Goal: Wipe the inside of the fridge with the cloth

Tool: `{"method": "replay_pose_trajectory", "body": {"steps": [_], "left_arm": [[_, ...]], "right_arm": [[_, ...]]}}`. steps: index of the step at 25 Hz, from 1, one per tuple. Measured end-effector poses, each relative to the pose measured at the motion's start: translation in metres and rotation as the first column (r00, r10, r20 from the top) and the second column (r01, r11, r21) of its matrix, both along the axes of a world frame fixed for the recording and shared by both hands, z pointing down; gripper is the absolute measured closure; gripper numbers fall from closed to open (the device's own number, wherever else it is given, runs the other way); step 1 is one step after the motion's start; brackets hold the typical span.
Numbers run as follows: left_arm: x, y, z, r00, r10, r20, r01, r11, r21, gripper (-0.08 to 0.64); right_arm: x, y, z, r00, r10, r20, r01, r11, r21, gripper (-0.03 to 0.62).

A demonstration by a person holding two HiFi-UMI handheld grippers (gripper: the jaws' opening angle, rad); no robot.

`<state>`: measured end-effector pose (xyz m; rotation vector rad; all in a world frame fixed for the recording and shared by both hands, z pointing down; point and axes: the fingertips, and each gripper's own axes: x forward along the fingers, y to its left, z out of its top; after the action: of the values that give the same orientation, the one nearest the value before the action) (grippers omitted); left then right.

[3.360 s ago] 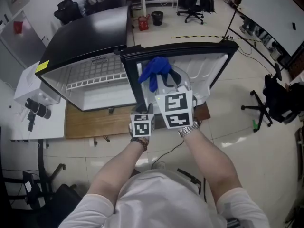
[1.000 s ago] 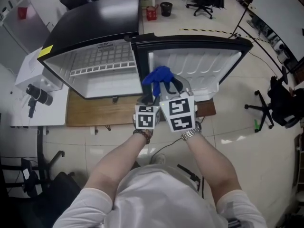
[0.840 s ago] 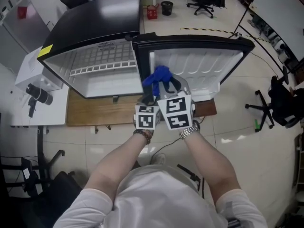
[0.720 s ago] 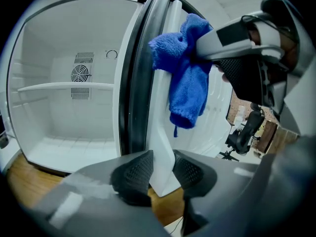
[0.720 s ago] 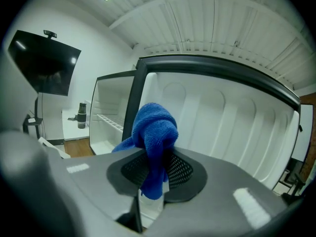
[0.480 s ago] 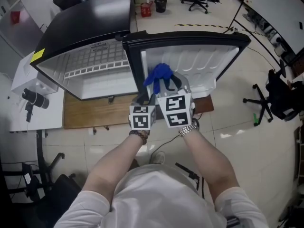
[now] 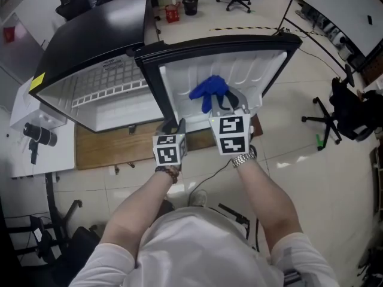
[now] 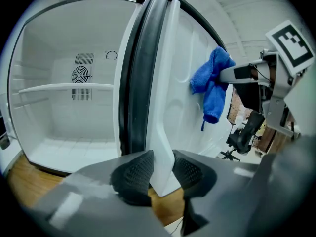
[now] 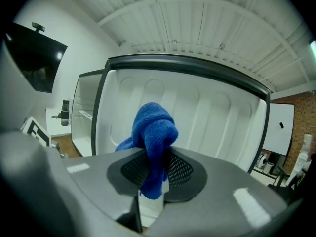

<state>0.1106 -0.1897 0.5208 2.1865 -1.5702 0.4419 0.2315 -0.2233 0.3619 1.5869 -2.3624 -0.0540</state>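
Head view: the fridge (image 7: 90, 37) stood on a low wooden worktop (image 7: 99, 151) with its door (image 7: 251, 64) swung wide open and the white inner liner facing the camera. The left gripper (image 7: 178, 124) sat at the door's lower edge, next to the cabinet opening. The right gripper (image 7: 224, 103) was held in front of the liner with the blue cloth (image 7: 209, 90) bunched at its tip, against or just in front of the liner; contact could not be confirmed.

Left gripper view: the left gripper (image 8: 160, 169) had its fingers (image 8: 136, 171) clenched on the bottom edge of the door (image 8: 168, 83), one pad on each face. The empty cabinet with a white shelf (image 8: 64, 88) lay to the left. The cloth (image 8: 212, 85) hung from the right gripper (image 8: 228, 74) beside the liner.

Right gripper view: the right gripper (image 9: 155, 169) had its fingers (image 9: 178, 168) grasping the cloth (image 9: 153, 130), which stood up in a wad above the pads with a tail hanging below. The door liner (image 9: 217, 112) filled the background.
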Motion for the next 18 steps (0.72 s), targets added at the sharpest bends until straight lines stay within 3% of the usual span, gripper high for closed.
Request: {"method": "replay_pose_trajectory", "body": {"steps": [9, 18], "left_arm": [[-0.001, 0.000, -0.005, 1.000, -0.002, 0.008, 0.002, 1.000, 0.008, 0.442], [-0.004, 0.001, -0.005, 1.000, -0.010, 0.011, 0.010, 1.000, 0.009, 0.443]], "right_arm": [[0.063, -0.012, 0.000, 0.994, 0.108, -0.008, -0.108, 0.994, 0.001, 0.520], [0.135, -0.024, 0.001, 0.969, 0.245, -0.028, -0.245, 0.969, 0.001, 0.520]]}}
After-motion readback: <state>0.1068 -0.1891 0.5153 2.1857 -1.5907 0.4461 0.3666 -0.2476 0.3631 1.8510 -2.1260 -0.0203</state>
